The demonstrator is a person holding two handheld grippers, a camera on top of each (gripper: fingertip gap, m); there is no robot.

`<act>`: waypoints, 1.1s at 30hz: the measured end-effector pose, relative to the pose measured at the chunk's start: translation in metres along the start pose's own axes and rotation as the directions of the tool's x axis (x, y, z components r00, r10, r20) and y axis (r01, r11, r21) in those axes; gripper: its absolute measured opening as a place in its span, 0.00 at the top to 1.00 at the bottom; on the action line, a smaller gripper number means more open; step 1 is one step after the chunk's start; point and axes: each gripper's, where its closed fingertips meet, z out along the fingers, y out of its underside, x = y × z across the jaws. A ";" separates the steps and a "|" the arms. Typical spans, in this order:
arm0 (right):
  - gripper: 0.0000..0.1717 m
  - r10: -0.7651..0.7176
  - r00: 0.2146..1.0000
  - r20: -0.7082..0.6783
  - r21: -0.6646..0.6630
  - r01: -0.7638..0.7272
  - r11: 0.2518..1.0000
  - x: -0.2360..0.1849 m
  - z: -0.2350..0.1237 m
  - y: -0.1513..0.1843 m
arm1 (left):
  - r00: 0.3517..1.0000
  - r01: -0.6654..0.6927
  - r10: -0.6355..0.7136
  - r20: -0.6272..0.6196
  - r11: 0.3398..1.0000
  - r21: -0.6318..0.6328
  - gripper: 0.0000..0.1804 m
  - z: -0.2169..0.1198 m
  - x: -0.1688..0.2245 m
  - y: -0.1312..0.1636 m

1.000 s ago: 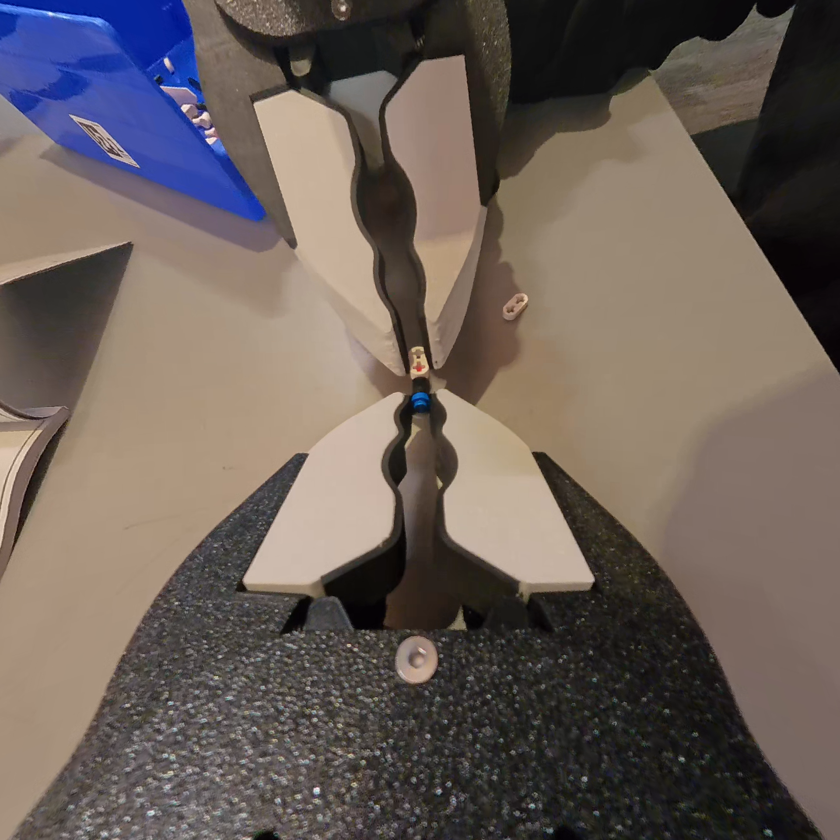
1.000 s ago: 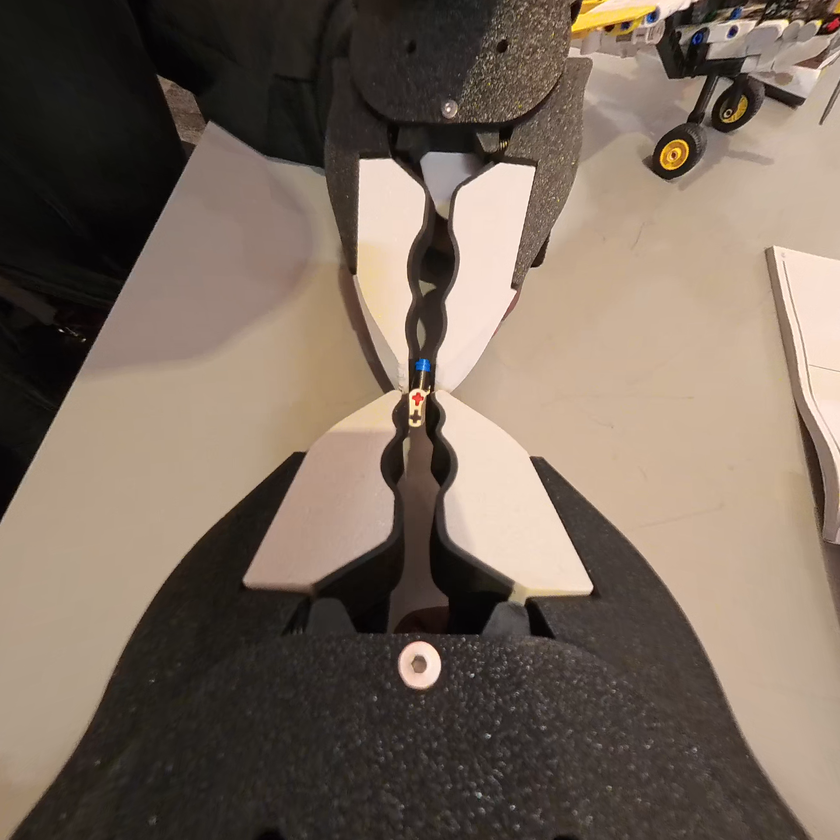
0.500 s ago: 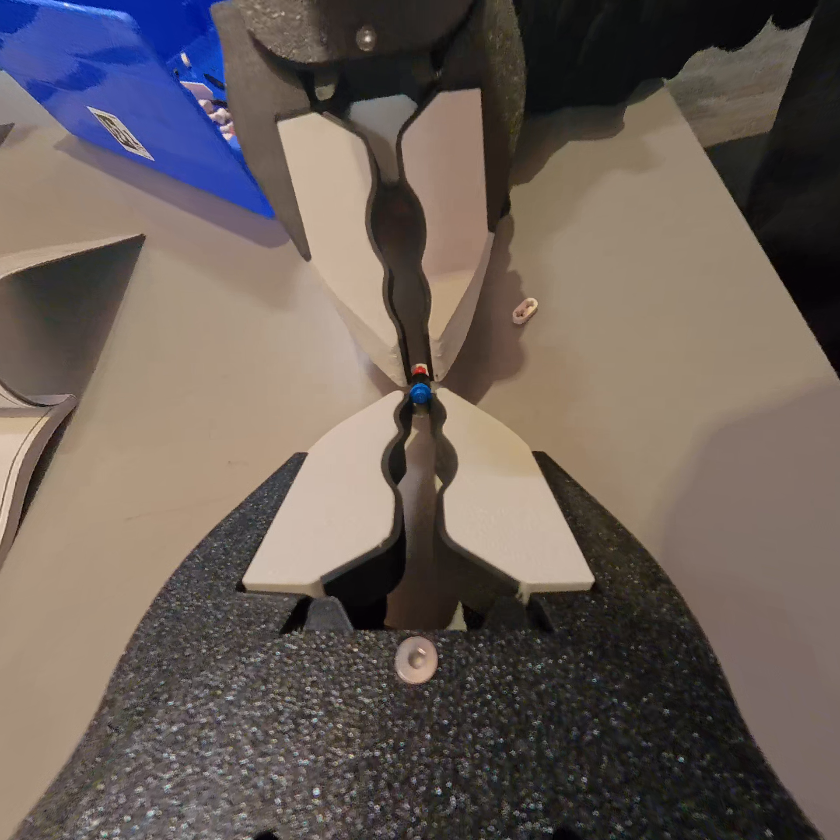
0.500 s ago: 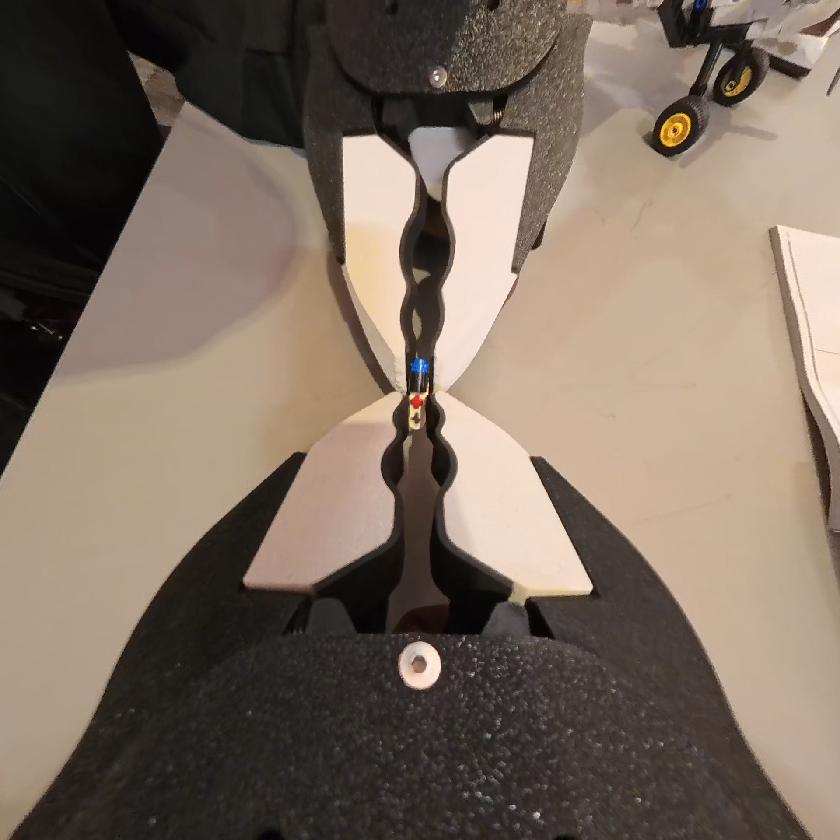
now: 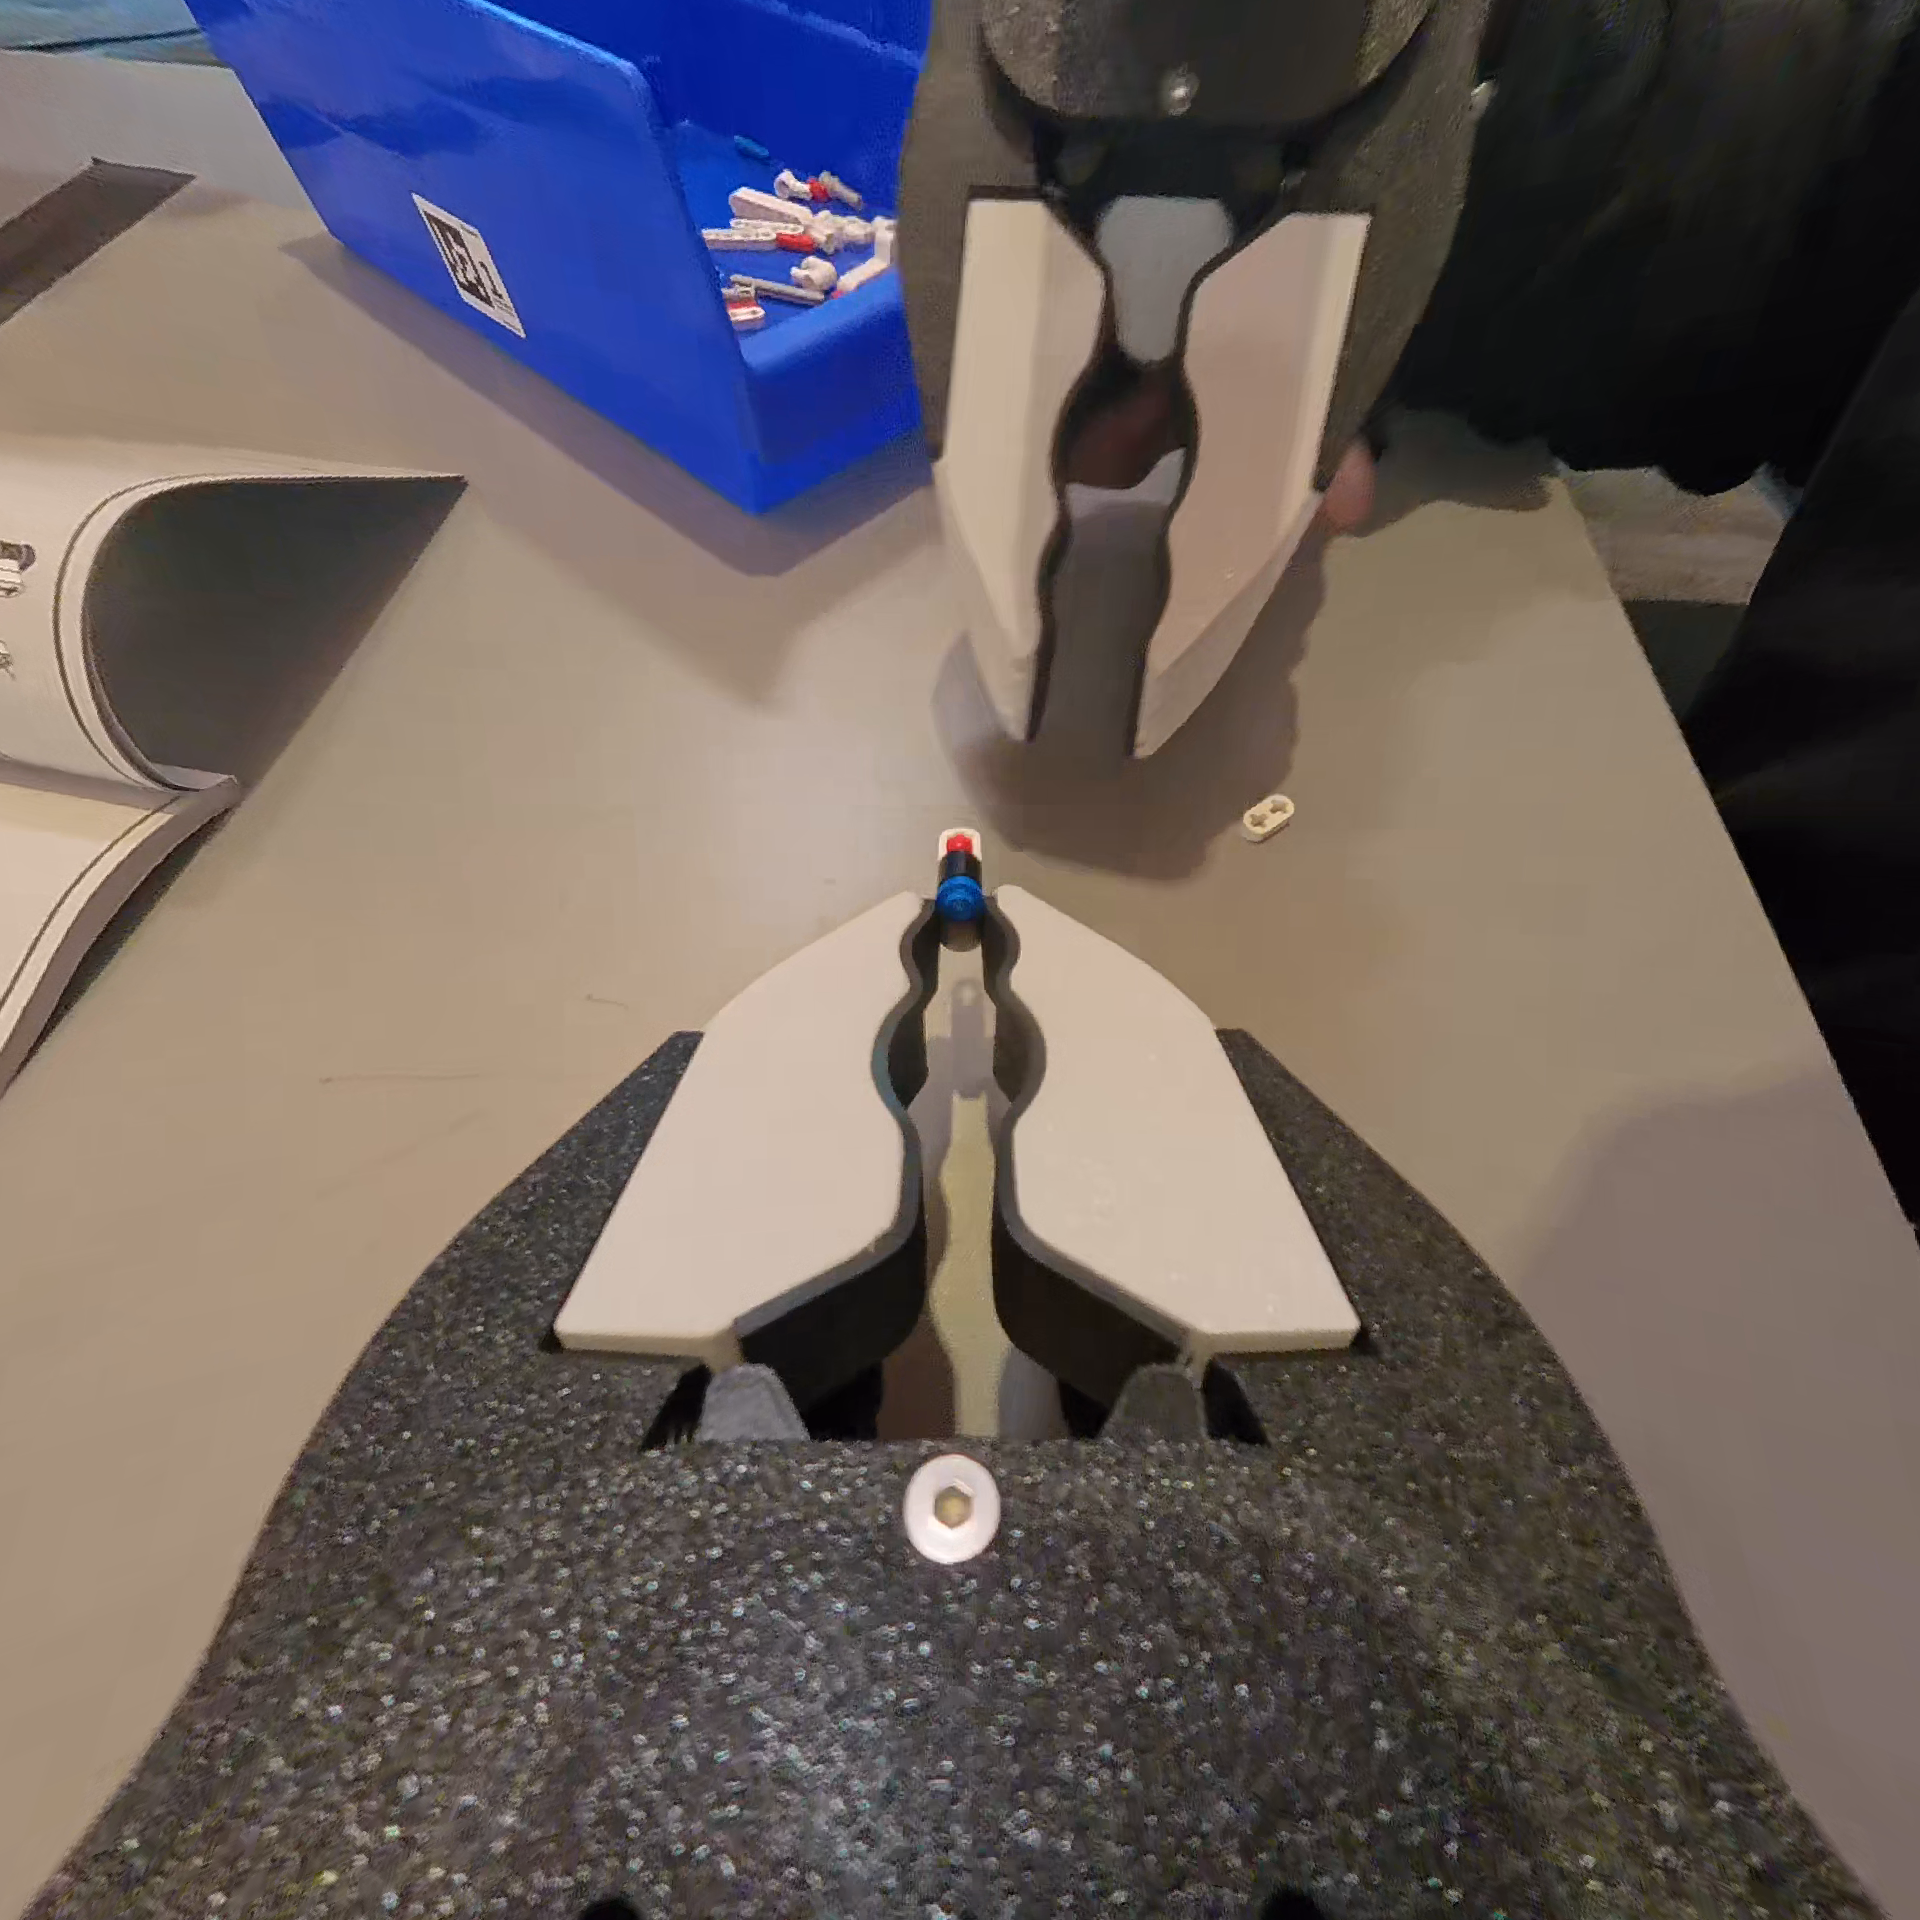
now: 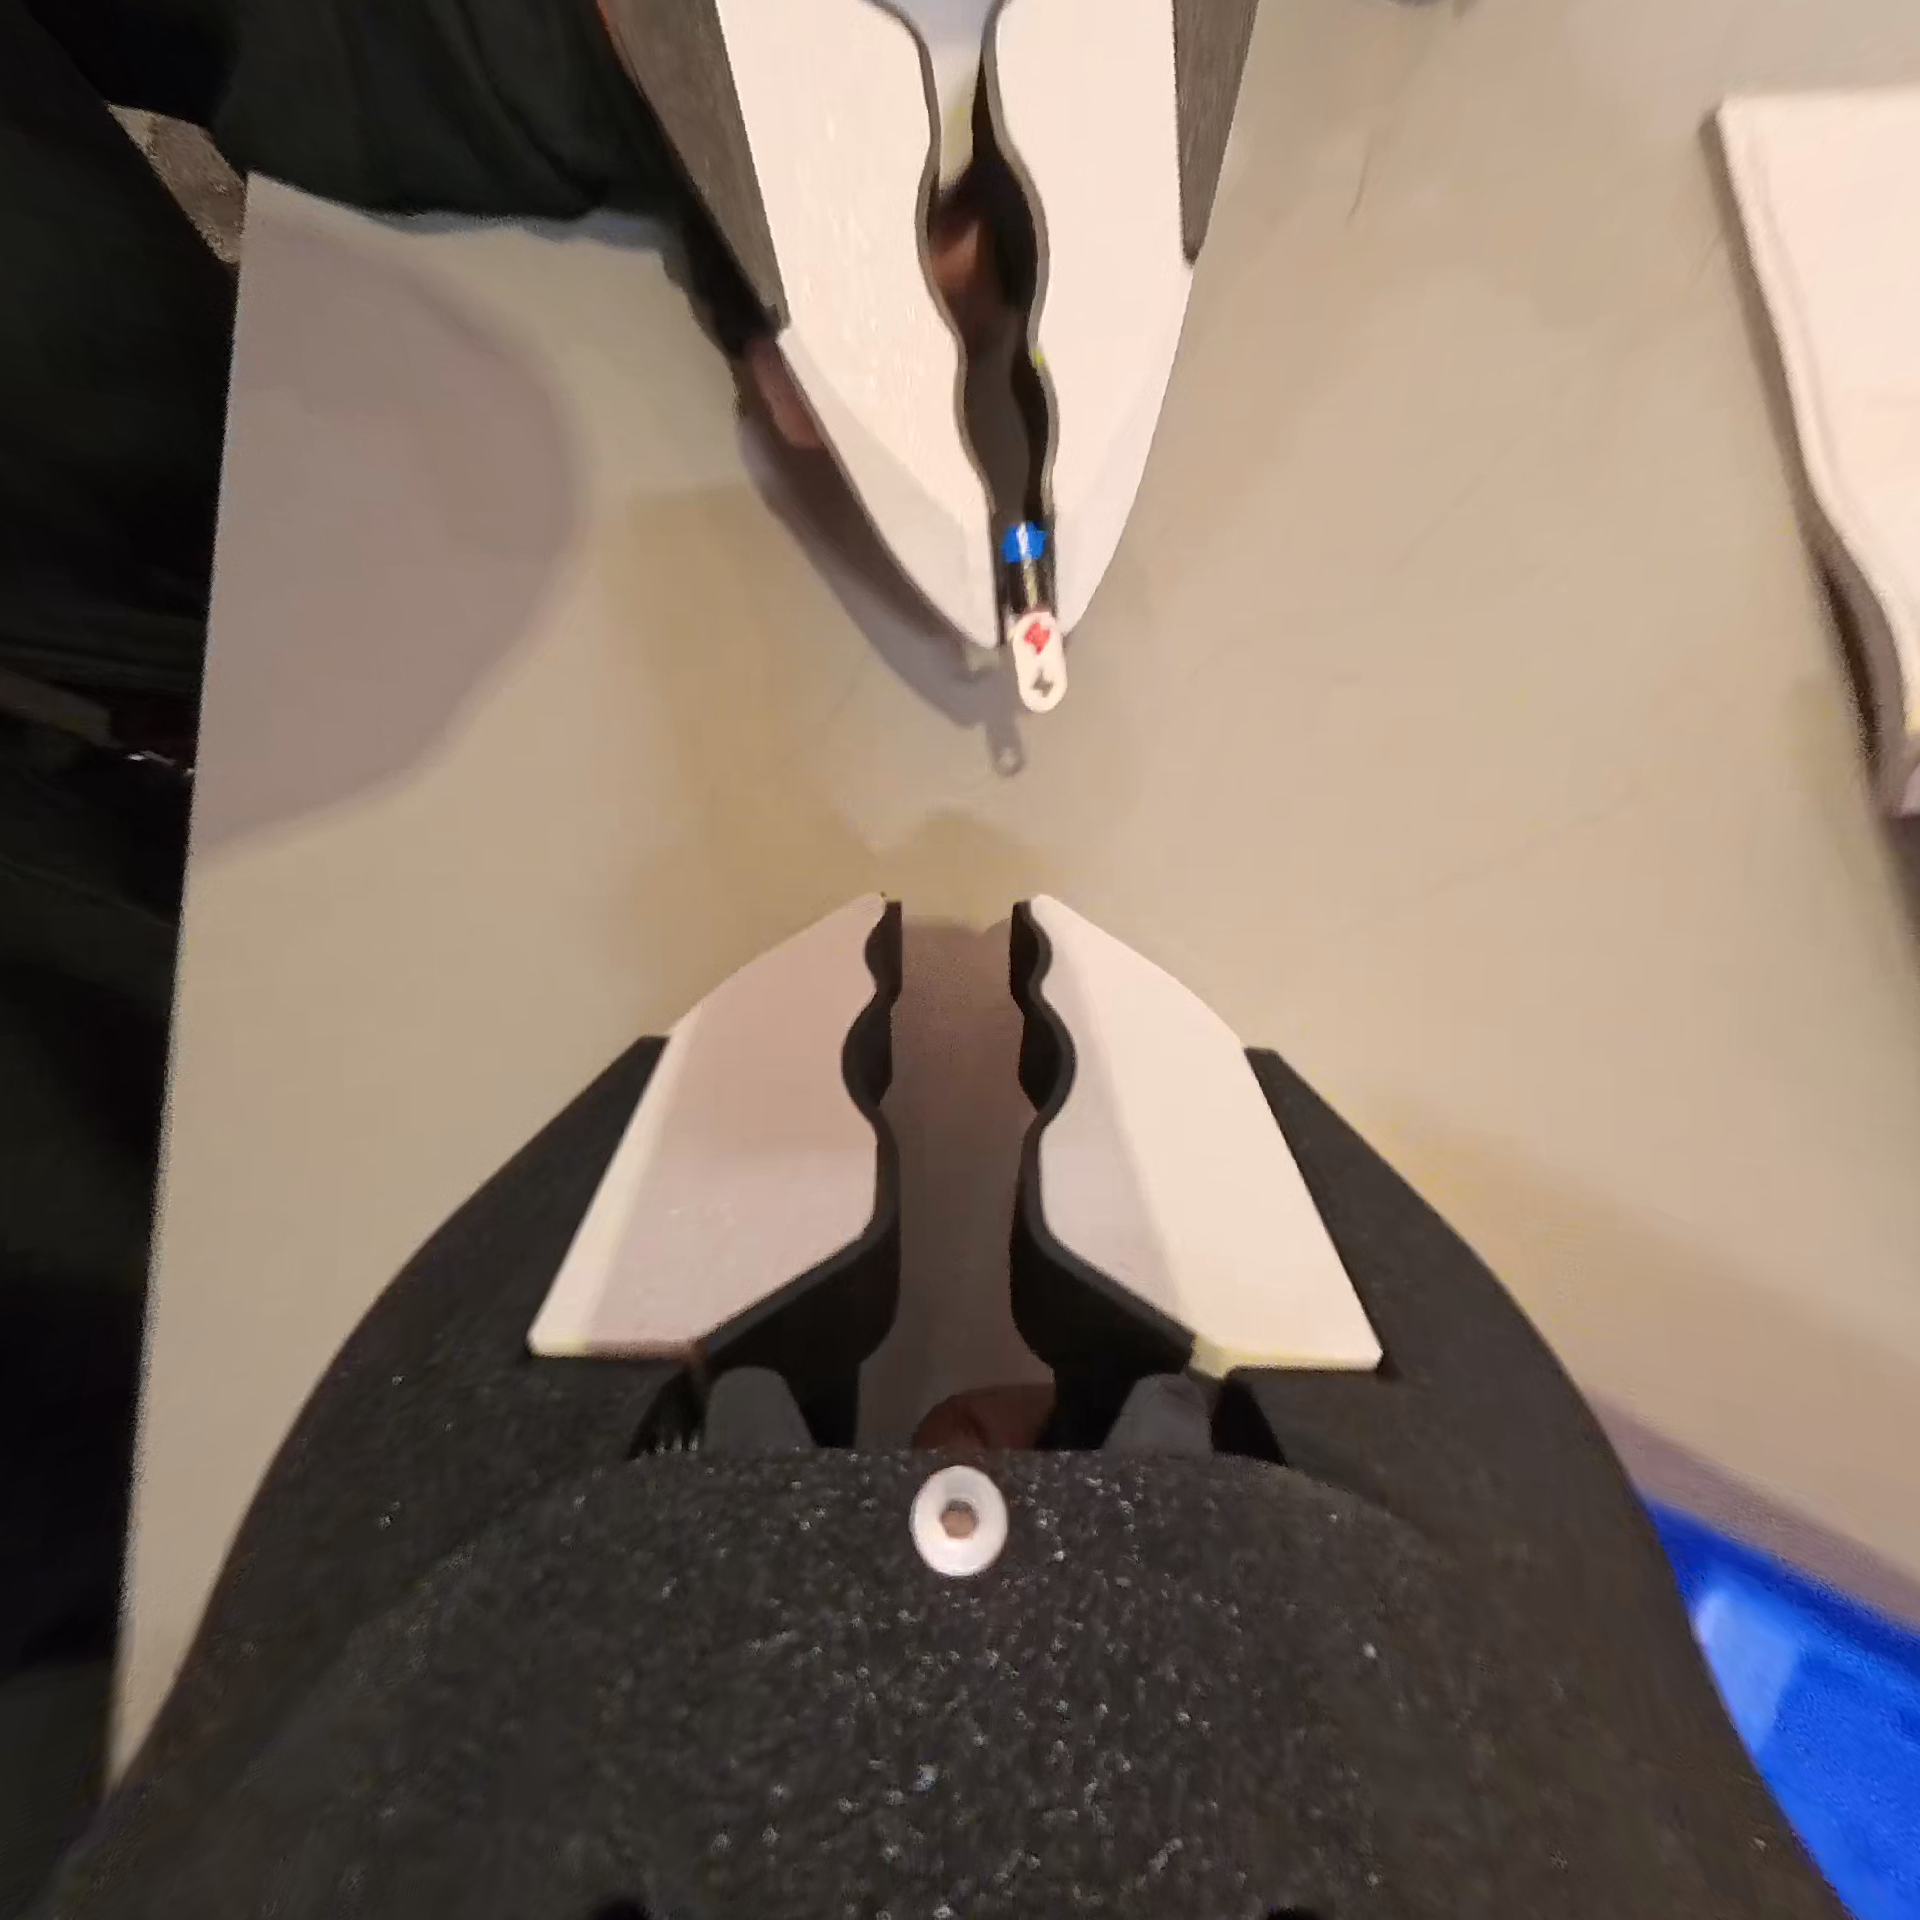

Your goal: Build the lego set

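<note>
My left gripper (image 5: 958, 902) is shut on a small toy-brick assembly (image 5: 957, 878): a black axle with a blue bush, a red pin and a small white two-hole link at its far end. It hangs just above the grey table (image 5: 520, 831). The right wrist view shows the same assembly (image 6: 1032, 613) sticking out of the left gripper's fingertips (image 6: 1091, 561). My right gripper (image 6: 954, 906) is open and empty, a short way back from the assembly. It also shows in the left wrist view (image 5: 1081, 743), fingers apart above the table.
A blue bin (image 5: 582, 229) with several small white and red pieces stands at the back left. A loose white two-hole link (image 5: 1269, 817) lies on the table near the right gripper. An open booklet (image 5: 125, 644) lies at the left. A person in dark clothing (image 5: 1714, 260) stands at the table's far edge. Some 5 cm of space lies between my two pairs of fingers.
The right gripper was shut on the white link, pressed up to the left gripper's axle. It has opened, let go and drawn back. The link stays on the assembly in the left gripper.
</note>
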 end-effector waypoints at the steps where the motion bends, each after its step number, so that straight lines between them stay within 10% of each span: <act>1: 0.89 0.041 0.999 0.000 -0.012 -0.041 0.999 -0.006 -0.002 0.004 | 1.000 -0.010 0.010 0.007 1.000 -0.006 0.96 0.001 0.000 0.001; 22: 0.96 0.074 0.980 -0.184 -0.198 -0.111 0.974 -0.047 0.013 0.035 | 0.996 -0.083 0.083 0.007 0.997 0.000 0.96 0.006 0.012 -0.003; 33: 0.96 -0.104 0.981 -0.161 0.145 0.128 0.981 -0.016 -0.009 -0.040 | 0.982 -0.186 0.185 -0.046 0.983 -0.001 0.96 0.009 0.027 -0.002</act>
